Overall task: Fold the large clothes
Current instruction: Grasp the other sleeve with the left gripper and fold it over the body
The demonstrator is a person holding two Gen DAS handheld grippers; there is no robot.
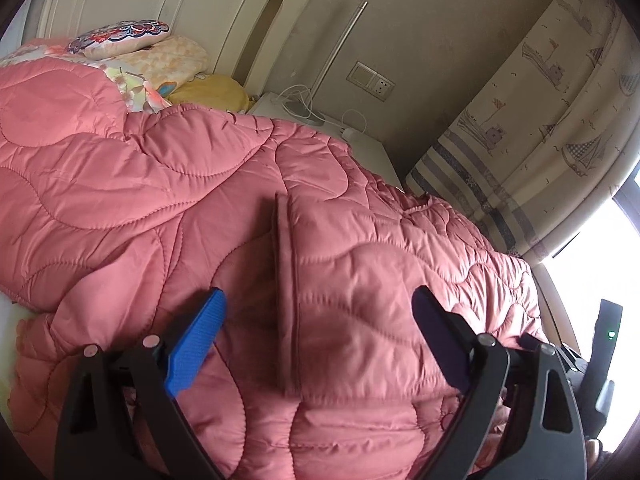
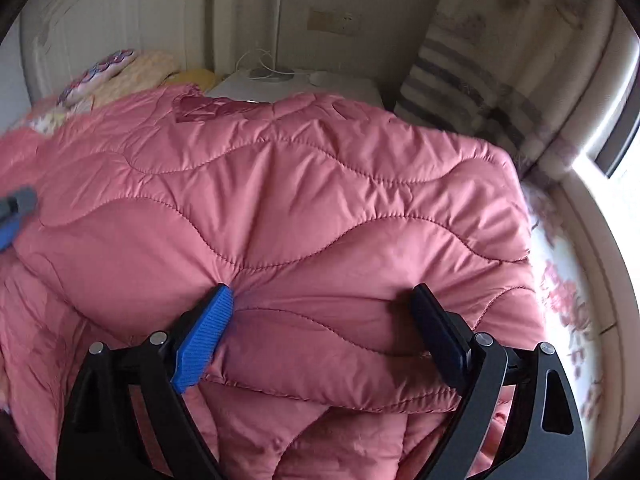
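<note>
A large pink quilted padded coat [image 1: 200,208] lies spread over the bed and fills both views [image 2: 304,200]. In the left wrist view my left gripper [image 1: 320,300] is open just above the coat, its fingers either side of a flat pocket flap [image 1: 288,304]. In the right wrist view my right gripper [image 2: 322,300] is open, its blue pad [image 2: 204,336] and dark pad [image 2: 436,328] pressing against a folded-over thick layer of the coat. The left gripper's tip [image 2: 14,212] shows at the left edge of the right wrist view.
A cream headboard [image 1: 160,4], patterned pillows [image 1: 120,36] and a yellow cushion [image 1: 212,92] lie at the bed's head. A white nightstand [image 1: 304,112] with cables and a lamp stands beside it. A sailboat curtain [image 1: 560,120] and bright window [image 2: 616,184] are on the right.
</note>
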